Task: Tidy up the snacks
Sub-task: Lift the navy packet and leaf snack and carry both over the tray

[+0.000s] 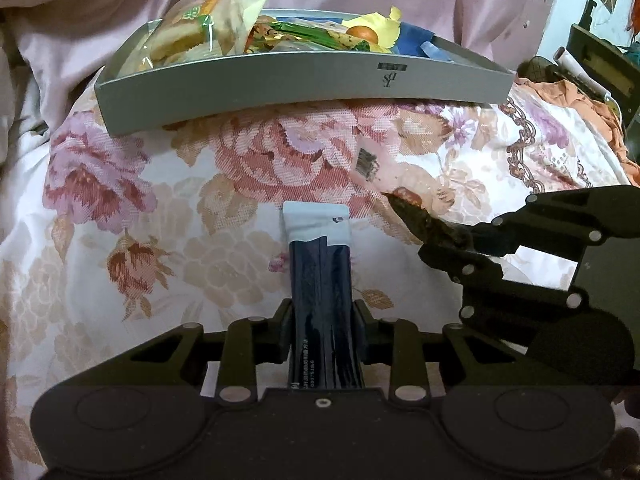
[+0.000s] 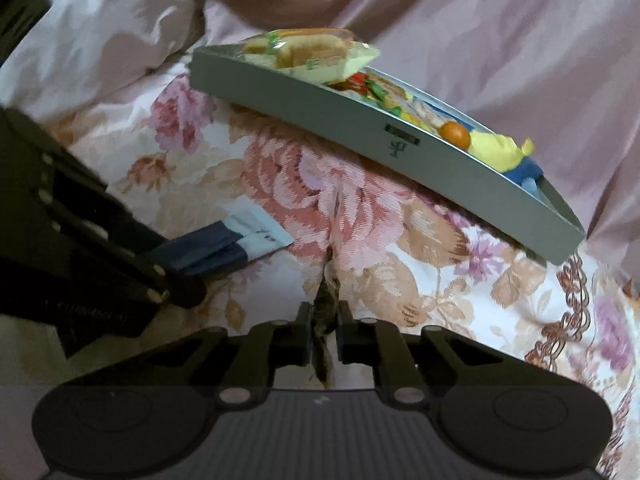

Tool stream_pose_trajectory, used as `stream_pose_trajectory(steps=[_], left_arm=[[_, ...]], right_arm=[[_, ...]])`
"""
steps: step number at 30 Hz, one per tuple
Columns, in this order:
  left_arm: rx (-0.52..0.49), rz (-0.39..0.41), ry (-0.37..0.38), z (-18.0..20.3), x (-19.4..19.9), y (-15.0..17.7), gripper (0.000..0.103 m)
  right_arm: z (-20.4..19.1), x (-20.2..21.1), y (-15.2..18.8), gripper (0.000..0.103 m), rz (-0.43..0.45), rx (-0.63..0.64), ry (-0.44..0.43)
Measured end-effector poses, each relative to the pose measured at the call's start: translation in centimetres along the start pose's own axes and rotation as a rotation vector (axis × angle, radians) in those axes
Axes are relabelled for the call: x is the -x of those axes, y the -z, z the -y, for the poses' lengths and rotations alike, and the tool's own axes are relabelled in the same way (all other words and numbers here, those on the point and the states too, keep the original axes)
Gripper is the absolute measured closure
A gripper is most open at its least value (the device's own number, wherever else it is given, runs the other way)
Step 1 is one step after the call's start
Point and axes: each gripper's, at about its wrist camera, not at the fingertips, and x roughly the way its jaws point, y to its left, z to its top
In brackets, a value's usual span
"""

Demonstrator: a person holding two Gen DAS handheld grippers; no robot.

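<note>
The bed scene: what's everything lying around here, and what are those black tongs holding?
tray: one, grey, on the bedspread, full of snacks
cracker packs: a few, clear and yellow, tray's left end
snack pile: mixed colours, count unclear, tray's middle
ball: one, orange, in the tray
bedspread: one, floral pink, under everything
sachet: one, dark blue, white tip, in left tongs
brown snack: one, thin, in right tongs
left tongs: black, shut
right tongs: black, shut

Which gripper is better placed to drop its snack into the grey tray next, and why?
Probably the left gripper. Both grip a snack, but its dark blue packet points straight at the grey tray, while the right gripper, holding a thin brown snack, sees it obliquely.
</note>
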Motion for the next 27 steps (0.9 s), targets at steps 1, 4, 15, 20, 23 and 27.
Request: stream_pose_trajectory(steps=[1, 4, 15, 20, 23, 27], left_arm=[[0.004, 0.003, 0.001, 0.0, 0.1, 0.0, 0.072], [0.016, 0.007, 0.013, 0.0, 0.7, 0.1, 0.072], [0.032, 0.090, 0.020, 0.3, 3.4, -0.3, 0.072], [0.038, 0.146, 0.041, 0.9, 4.9, -0.9, 0.071], [0.040, 0.189, 0.056, 1.3, 6.0, -1.4, 0.071], [0.074, 0.242, 0.076, 1.4, 7.2, -2.7, 0.071]], right_arm=[[-0.3, -0.1, 0.1, 0.090, -0.001, 0.017, 0.005], [-1.3, 0.3, 0.3, 0.090, 0.024, 0.111, 0.056], [-3.4, 3.0, 0.6, 0.090, 0.153, 0.355, 0.200], [-2.4, 4.4, 0.6, 0.090, 0.161, 0.308, 0.203], [-1.8, 5.2, 0.2, 0.090, 0.191, 0.304, 0.246], [-0.3, 6.1, -0.7, 0.090, 0.239, 0.252, 0.286]])
